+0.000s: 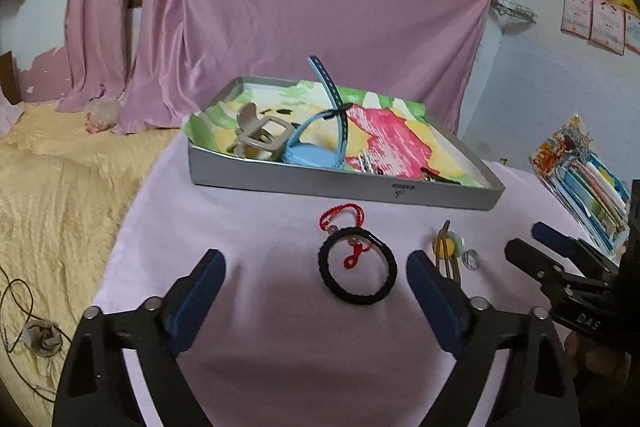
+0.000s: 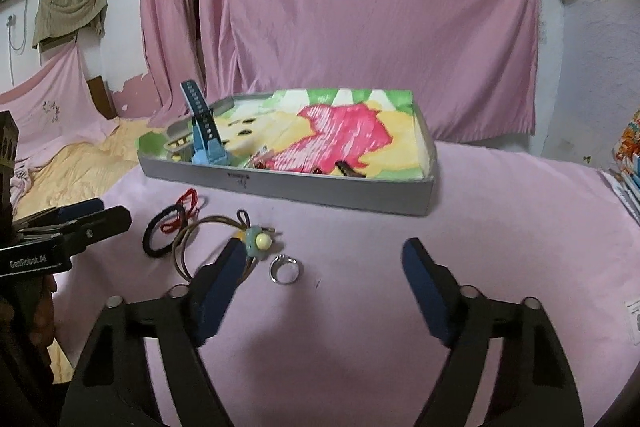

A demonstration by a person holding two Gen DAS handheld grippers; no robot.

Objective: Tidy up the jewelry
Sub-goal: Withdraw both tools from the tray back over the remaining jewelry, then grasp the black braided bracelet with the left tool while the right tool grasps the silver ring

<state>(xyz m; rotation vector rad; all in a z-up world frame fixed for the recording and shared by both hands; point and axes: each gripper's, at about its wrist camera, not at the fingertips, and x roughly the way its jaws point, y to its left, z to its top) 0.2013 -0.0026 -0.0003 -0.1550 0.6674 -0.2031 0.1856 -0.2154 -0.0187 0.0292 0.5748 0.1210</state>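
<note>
Left wrist view: left gripper (image 1: 316, 267) spread wide before black hair tie (image 1: 358, 269).

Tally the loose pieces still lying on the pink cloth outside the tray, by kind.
Black hair tie: 1
Red cord bracelet: 1
Brown elastic with a flower charm: 1
Silver ring: 1
Total: 4

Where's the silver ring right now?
The ring lies on the pink cloth just right of the flower hair tie, in front of the tray.
</note>
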